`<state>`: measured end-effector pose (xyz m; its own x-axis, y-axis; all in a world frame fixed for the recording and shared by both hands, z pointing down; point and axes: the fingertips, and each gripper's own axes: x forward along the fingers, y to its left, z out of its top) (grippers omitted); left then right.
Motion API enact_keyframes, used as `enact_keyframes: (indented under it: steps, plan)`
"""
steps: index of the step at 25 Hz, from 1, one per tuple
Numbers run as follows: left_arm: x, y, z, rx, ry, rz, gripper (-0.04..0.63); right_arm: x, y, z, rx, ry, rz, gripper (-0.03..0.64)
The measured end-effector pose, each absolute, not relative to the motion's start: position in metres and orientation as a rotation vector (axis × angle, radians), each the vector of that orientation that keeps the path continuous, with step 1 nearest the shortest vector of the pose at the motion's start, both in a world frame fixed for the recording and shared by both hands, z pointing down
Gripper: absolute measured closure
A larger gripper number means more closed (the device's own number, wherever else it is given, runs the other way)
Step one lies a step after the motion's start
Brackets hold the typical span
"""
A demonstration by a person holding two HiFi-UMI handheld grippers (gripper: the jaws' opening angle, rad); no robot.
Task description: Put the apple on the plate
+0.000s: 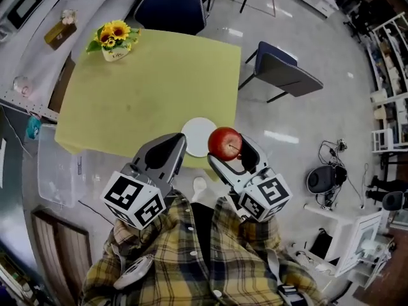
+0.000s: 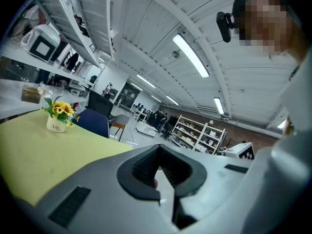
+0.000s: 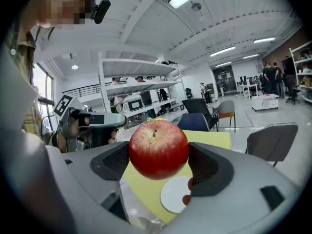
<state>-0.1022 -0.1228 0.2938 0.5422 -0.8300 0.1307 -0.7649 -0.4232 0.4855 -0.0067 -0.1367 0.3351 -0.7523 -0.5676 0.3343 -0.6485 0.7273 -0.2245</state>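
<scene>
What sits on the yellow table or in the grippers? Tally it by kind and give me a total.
Apple: 1, held in the right gripper
Plate: 1, on the table
Sunflower pot: 1, on the table
Total: 3
The left gripper holds nothing.

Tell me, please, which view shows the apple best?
The right gripper view: the apple sits large, central in the right gripper. The head view shows it smaller, from above; the left gripper view misses it.
</scene>
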Motion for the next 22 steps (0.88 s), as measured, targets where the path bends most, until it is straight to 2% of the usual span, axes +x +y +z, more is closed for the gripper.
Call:
enact_keyframes:
  steps: [11, 22]
  plan:
    - [-0.14, -0.185, 0.301, 2.407, -0.997, -0.059, 0.589, -0.049, -0.181, 0.334, 1.263, -2.587, 0.501, 0.247]
    - [-0.126, -0.203, 0.321, 2.403, -0.847, 0.022, 0.589, -0.037, -0.19, 0.344, 1.372, -2.485, 0.534, 0.247]
